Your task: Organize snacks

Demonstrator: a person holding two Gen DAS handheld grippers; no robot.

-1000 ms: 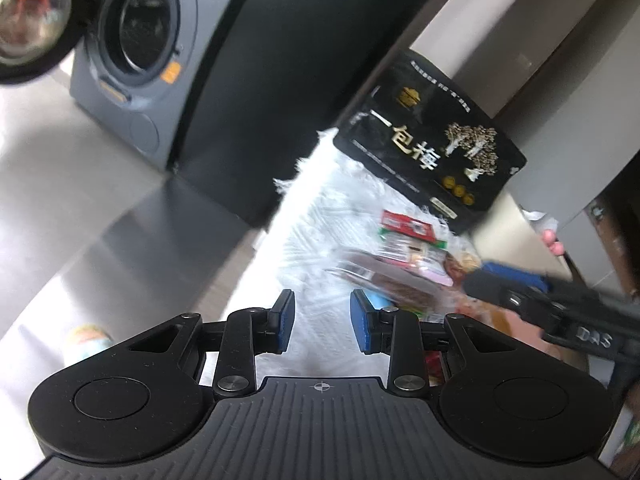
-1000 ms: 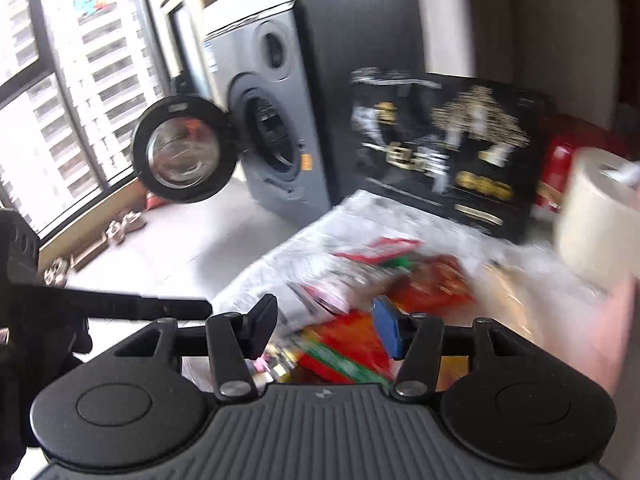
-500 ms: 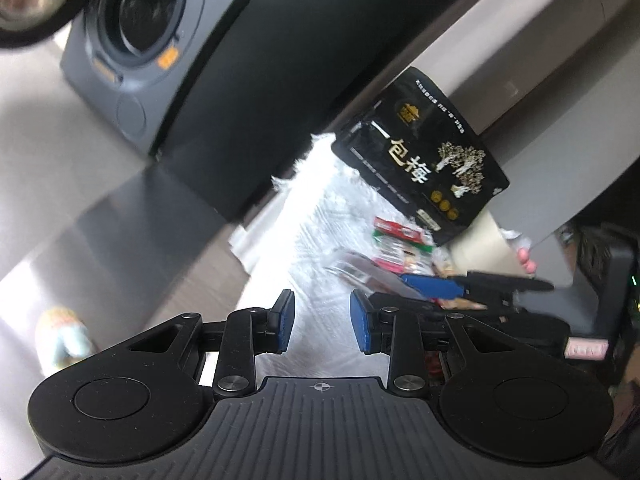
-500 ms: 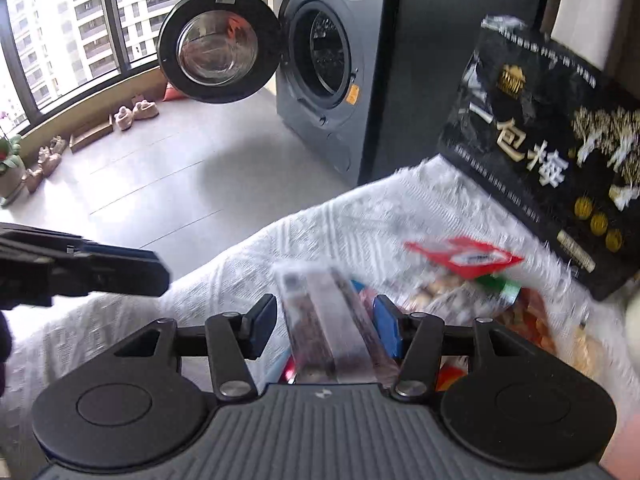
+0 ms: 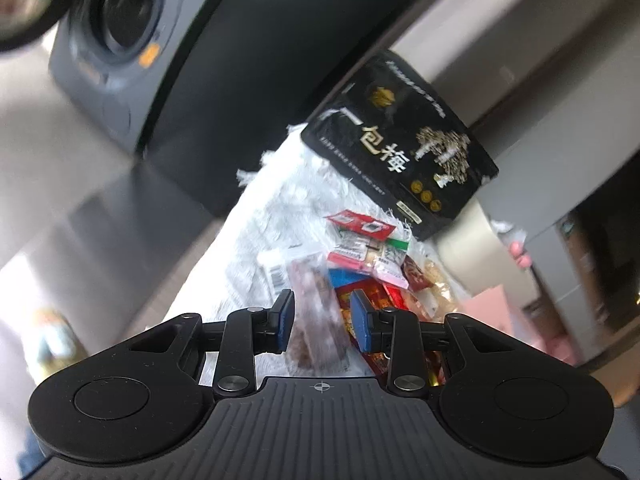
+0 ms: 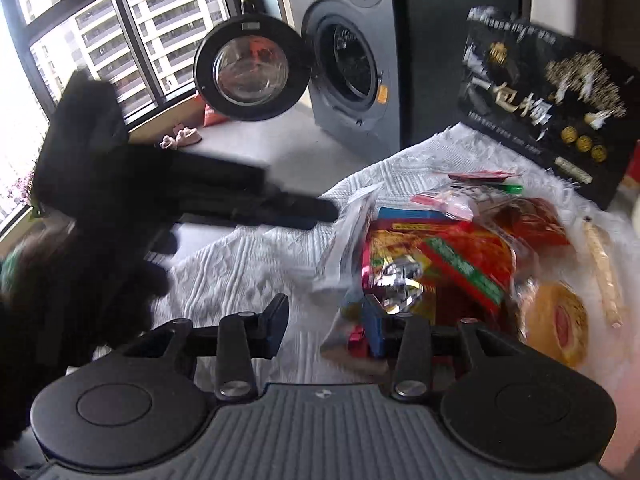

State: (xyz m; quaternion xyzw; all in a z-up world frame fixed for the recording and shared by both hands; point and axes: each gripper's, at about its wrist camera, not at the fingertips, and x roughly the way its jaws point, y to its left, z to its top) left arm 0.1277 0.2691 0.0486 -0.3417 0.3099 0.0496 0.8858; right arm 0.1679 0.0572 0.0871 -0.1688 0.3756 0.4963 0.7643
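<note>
The snack pile (image 6: 452, 256) lies on the white cloth (image 6: 240, 264) over the tabletop. The left claw (image 5: 322, 320) stands part open, empty. The right claw (image 6: 326, 322), just closing, grips nothing. Risk: closing now may snag a neighbouring packet's edge and scatter the pile.

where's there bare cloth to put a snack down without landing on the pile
Bare white cloth lies left of the snack pile, between it and the left gripper, running toward the table edge facing the washing machine. It is crowded from the pile to the black box.
</note>
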